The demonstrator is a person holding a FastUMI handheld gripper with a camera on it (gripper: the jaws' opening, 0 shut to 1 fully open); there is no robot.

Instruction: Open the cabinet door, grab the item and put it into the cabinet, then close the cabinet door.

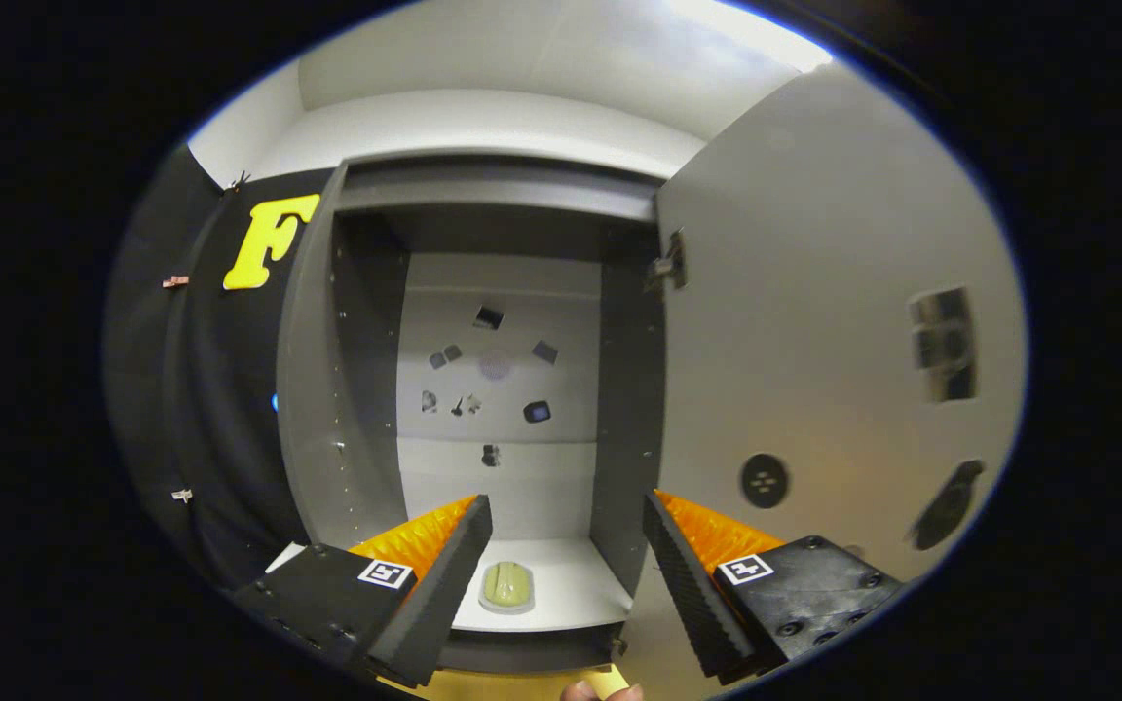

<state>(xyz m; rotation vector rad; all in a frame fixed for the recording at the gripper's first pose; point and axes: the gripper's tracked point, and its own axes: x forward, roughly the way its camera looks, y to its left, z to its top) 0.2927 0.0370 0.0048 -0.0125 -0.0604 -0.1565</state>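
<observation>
Jaws: the gripper [568, 545] has its jaws spread wide apart, holding nothing.
Item: a small pale yellow-green thing [506, 586] lies flat on the cabinet's bottom shelf [576, 584]. It is between the two fingers and just ahead of them, nearer the left one. Nothing touches it.
Cabinet: the cabinet [498, 321] is grey, tall and open. Its dark side walls stand on each side of the light back wall.
Back wall: little dark marks [489, 316] are dotted on it, too small to make out.
Door: the cabinet door [814, 321] is swung wide open on the right, with its hinge [670, 261] near the top.
Hand: a fingertip [580, 692] peeks in right below the jaws.
</observation>
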